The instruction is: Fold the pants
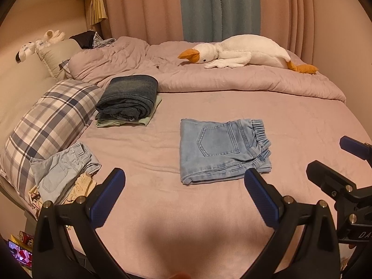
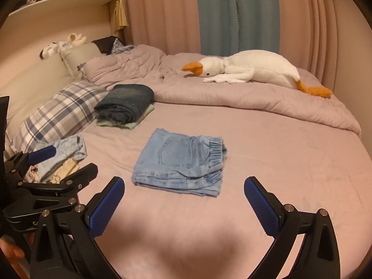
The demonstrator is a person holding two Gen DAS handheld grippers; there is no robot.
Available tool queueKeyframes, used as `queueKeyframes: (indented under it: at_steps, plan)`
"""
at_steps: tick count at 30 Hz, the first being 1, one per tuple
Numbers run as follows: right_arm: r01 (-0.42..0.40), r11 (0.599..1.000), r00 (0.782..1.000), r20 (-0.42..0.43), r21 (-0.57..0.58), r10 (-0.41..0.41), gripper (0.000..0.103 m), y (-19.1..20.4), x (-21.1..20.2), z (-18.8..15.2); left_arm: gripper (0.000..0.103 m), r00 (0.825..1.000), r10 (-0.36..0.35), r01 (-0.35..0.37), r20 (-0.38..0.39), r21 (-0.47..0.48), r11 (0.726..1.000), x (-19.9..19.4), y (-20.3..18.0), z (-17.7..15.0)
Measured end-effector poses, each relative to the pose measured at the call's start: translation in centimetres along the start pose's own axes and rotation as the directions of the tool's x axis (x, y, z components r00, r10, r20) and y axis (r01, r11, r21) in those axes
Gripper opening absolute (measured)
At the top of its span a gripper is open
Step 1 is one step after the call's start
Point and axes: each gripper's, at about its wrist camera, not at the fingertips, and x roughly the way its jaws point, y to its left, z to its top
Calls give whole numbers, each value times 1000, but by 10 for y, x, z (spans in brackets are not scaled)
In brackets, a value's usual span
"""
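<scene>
I am holding my left gripper (image 1: 183,181) above the near edge of the bed (image 1: 162,197), its jaws spread wide and gripping nothing. My right gripper (image 2: 183,189) is hovering just beside it, jaws likewise spread and empty.

The light blue pants (image 1: 224,150) are lying folded into a compact rectangle on the pink sheet, back pocket facing up and the elastic waistband bunching toward the right. Neither gripper is touching them. From my left wrist they are sitting slightly right of centre, beyond my right-hand finger; from my right wrist they are lying between and beyond both fingers.

A folded stack of dark jeans (image 1: 129,97) on a pale green garment is resting farther back on the left, near a plaid pillow (image 1: 48,125). A loose pile of clothes (image 1: 62,172) is lying at the bed's left edge below that pillow. A white plush goose (image 1: 241,52) is stretching across the rumpled duvet (image 1: 232,79) at the back, with pink and blue curtains (image 1: 218,7) hanging behind it.

My left wrist view is showing the right gripper's blue pad at its right edge, and a lit screen (image 1: 19,254) down at the lower left beside the bed. My right wrist view is instead showing the left gripper at its left edge, with part of a hand (image 2: 11,251) gripping below it.
</scene>
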Motion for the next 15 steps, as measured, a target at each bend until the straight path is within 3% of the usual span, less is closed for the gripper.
queueKeyframes:
  at_steps: [15]
  plan:
    - [6,1000,1000,-2,-2,-6,102,-2,-2,0,102,1000,6,-6,10,9,1000,-2,-2,2]
